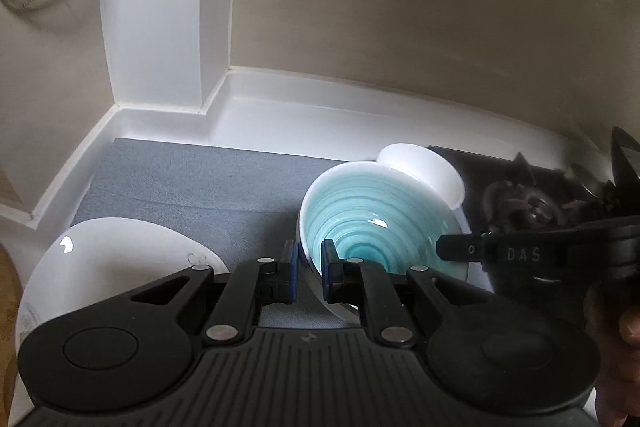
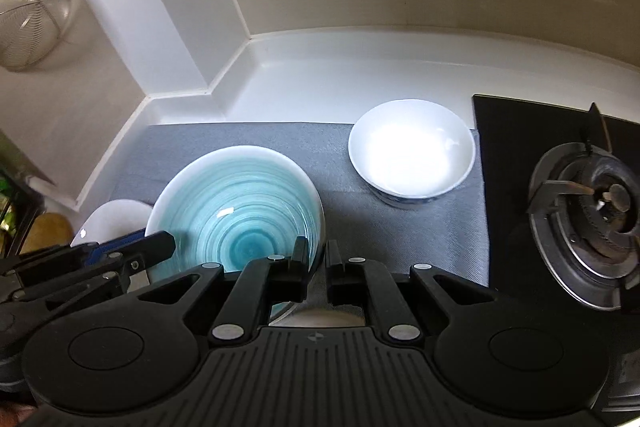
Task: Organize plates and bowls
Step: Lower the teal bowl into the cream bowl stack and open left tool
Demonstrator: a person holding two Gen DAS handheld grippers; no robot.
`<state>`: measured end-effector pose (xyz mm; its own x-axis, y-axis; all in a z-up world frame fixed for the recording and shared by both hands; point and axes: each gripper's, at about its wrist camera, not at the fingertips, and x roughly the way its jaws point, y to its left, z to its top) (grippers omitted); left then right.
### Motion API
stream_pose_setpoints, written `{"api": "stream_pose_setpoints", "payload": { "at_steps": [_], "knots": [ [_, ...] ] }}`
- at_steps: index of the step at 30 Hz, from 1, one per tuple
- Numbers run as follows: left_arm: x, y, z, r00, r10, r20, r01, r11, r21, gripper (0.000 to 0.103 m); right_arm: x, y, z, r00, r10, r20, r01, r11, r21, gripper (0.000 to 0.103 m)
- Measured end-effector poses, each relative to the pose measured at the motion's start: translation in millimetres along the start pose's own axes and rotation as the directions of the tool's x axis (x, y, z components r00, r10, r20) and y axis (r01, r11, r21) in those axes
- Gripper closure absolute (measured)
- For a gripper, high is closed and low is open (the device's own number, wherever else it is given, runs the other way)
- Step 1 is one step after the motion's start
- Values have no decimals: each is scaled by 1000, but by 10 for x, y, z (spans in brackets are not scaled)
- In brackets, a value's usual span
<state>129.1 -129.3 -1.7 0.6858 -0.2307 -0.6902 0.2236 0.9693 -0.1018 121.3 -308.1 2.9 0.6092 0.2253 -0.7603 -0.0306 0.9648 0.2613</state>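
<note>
1. The left gripper (image 1: 308, 273) has its fingers clamped on the near rim of the teal bowl (image 1: 372, 223), over the grey mat (image 1: 192, 183)
2. The right gripper (image 2: 317, 269) fingers pinch the same bowl's rim on its other side
3. A white bowl (image 2: 412, 151) sits on the mat beside the stove burner (image 2: 592, 211)
4. A white plate (image 1: 112, 267) lies left of the teal bowl
</note>
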Motion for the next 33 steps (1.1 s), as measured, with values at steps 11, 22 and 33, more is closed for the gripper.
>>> {"api": "stream_pose_setpoints", "payload": {
  "at_steps": [11,22,33],
  "knots": [
    [-178,-332,-309,996,-54,-68,55,998,10,91,-299,-217,-439,994,-25,-111,32,998,55,94],
    [-5,-402,-562,982,-64,-177,64,998,-3,91,-216,-349,-689,978,-69,-195,82,995,64,94],
    [57,-361,-621,975,-90,-201,84,996,-41,91,-158,-341,-687,966,-94,-242,108,993,43,93]
  ]
}}
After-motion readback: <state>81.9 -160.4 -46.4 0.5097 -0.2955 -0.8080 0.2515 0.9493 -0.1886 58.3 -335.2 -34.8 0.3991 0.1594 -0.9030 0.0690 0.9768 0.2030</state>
